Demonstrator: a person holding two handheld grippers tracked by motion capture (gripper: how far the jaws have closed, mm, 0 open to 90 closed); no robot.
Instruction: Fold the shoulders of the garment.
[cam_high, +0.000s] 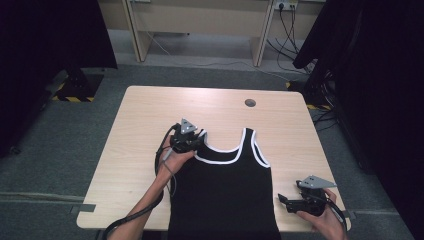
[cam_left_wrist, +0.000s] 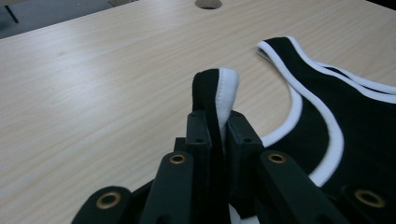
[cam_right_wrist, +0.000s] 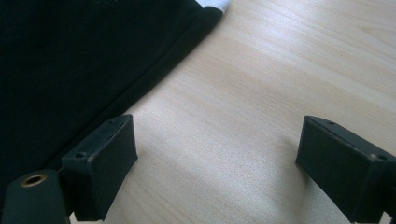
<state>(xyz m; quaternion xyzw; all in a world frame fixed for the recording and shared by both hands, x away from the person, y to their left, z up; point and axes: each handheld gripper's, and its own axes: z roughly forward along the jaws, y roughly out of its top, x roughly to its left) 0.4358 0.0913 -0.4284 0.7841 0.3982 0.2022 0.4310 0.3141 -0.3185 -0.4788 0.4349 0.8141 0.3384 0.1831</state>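
Tabletop (cam_high: 150, 115) of pale wood sits in the middle of the high view, and on it I see a black tank top (cam_high: 225, 195) with white trim lying flat, its hem hanging off the near edge and its straps pointing toward the far side. My left tongs (cam_high: 196, 138) are at the garment's left shoulder strap, with the person's left hand (cam_high: 172, 159) wrapped around the body behind them and a cable trailing down the forearm. My right tongs (cam_high: 284, 201) rest low near the tabletop's near right corner, just beside the tank top's right side seam, held by the right hand (cam_high: 327, 214). A round grommet hole (cam_high: 250, 103) lies in the wood well beyond the straps. In the left gripper view the left tongs (cam_left_wrist: 219, 122) are pressed together and pinching the shoulder strap (cam_left_wrist: 215, 91), whose folded end, black on one side and white-edged on the other, sticks up above the pads and off the wood. To the right of it the white-bordered neckline (cam_left_wrist: 299, 107) curves across the tabletop (cam_left_wrist: 93, 93), and the other strap runs off toward the right edge. In the right gripper view the right tongs (cam_right_wrist: 215, 149) stand spread wide with only bare wood between the pads; the black fabric (cam_right_wrist: 70, 60) lies just beside the left pad, and I cannot tell whether they touch.
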